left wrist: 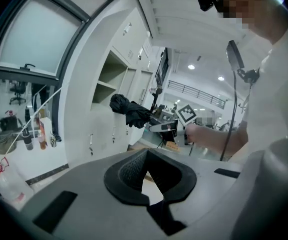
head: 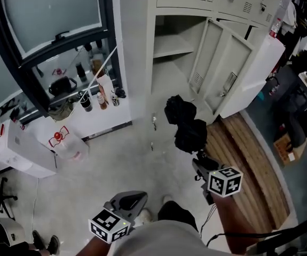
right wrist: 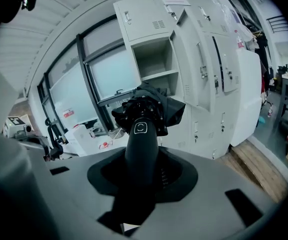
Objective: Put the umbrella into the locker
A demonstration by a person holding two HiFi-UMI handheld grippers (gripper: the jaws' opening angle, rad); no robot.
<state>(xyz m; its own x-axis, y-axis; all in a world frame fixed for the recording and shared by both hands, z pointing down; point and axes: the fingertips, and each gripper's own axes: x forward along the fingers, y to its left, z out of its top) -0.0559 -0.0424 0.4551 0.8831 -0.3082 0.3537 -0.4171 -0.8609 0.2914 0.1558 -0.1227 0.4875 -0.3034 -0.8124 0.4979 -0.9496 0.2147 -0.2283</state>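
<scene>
A black folded umbrella (head: 185,124) hangs in the air in front of the open white locker (head: 174,47), whose shelf and bottom compartment hold nothing. My right gripper (head: 202,168) is shut on the umbrella's black handle, and the bunched canopy (right wrist: 154,104) sticks out beyond the jaws toward the open compartment (right wrist: 156,66). My left gripper (head: 141,196) stays low near my body, left of the umbrella, its fingertips together with nothing between them. In the left gripper view that gripper (left wrist: 146,151) points at the umbrella (left wrist: 128,111) and the locker (left wrist: 108,84).
The locker door (head: 222,68) swings out to the right. A wooden platform (head: 249,159) lies on the right. Several bottles (head: 97,95) stand on a white ledge under the window, with a clear plastic bottle (head: 62,140) on the white unit at the left.
</scene>
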